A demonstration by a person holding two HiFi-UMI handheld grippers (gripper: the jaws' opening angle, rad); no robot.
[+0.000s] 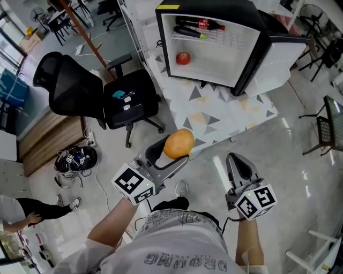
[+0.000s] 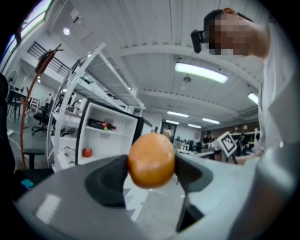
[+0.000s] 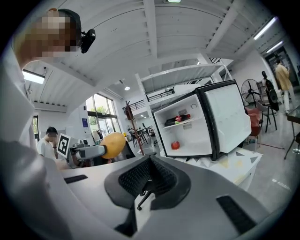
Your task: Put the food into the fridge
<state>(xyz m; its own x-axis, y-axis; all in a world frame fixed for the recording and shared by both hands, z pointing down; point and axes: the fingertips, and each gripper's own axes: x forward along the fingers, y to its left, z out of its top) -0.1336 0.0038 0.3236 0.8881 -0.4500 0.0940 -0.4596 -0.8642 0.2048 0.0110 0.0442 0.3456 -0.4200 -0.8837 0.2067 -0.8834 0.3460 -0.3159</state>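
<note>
the left gripper [image 1: 170,156] pinches an orange [image 1: 179,143] above the floor [image 1: 300,128], well short of the open fridge [image 1: 249,37], where a red fruit [image 1: 183,58] sits. the right gripper [image 1: 239,165] hangs beside it, jaws pressed together, empty.

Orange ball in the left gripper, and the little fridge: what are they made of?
The orange fruit has smooth, faintly mottled matte skin, so it looks like real fruit, though a plastic toy could look the same. The fridge seems to have a black shell, probably painted metal, and a smooth white lining that looks like moulded plastic.
</note>
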